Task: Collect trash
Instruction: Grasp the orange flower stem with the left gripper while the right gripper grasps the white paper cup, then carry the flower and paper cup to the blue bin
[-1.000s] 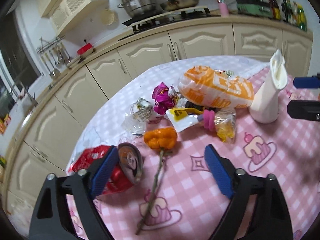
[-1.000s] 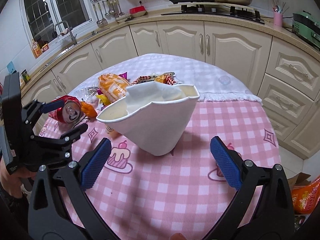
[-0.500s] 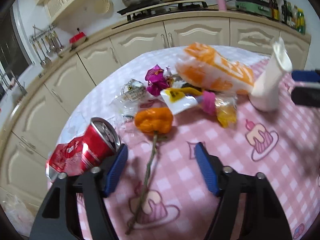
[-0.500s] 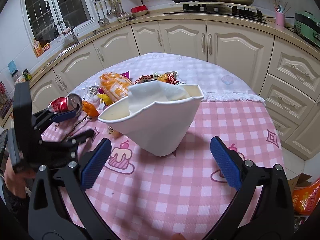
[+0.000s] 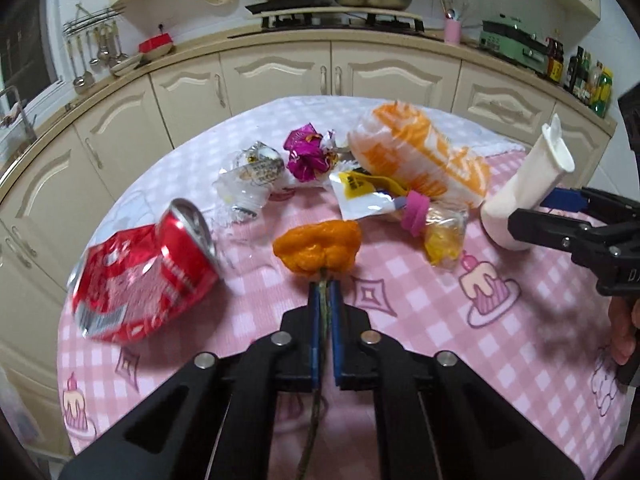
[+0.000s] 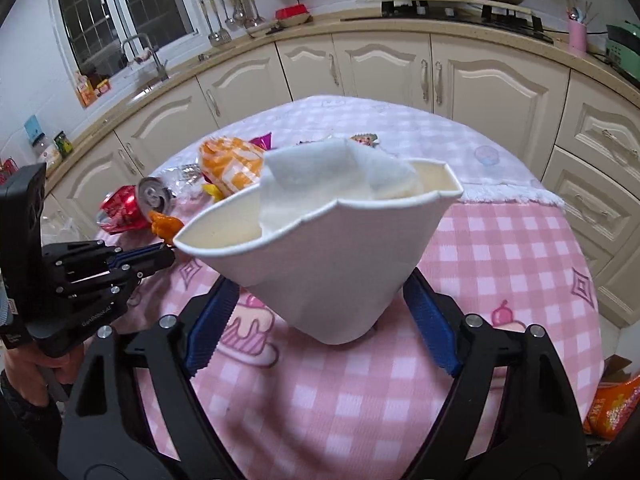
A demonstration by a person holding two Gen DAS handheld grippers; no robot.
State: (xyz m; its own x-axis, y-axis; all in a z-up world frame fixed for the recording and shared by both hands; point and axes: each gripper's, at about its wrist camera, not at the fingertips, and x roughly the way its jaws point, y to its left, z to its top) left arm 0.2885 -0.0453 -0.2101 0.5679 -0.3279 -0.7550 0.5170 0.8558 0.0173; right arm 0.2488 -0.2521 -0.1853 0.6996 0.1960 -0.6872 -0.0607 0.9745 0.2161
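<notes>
A wilted orange flower point(image 5: 318, 249) lies near the middle of the pink checked tablecloth point(image 5: 420, 344), its thin stem point(image 5: 325, 308) pinched between the closed pads of the left gripper point(image 5: 325, 298) just below the bloom. Left of the flower rests a crushed red can point(image 5: 148, 268); beyond it sit a purple wrapper point(image 5: 306, 156), a clear plastic wrapper point(image 5: 250, 172) and an orange-and-white bag point(image 5: 420, 160). To the flower's right stands a white paper container point(image 6: 320, 248) with a tissue point(image 6: 332, 172) inside, flanked by the right gripper point(image 6: 320, 320), whose jaws are closing around its lower part, the pads looking just short of its walls. The flower looks light, limp and fragile, so the stem is likely the safest hold, since the soft head would crush or shed. The container seems thin-walled and easily dented, best gripped gently near its base.
</notes>
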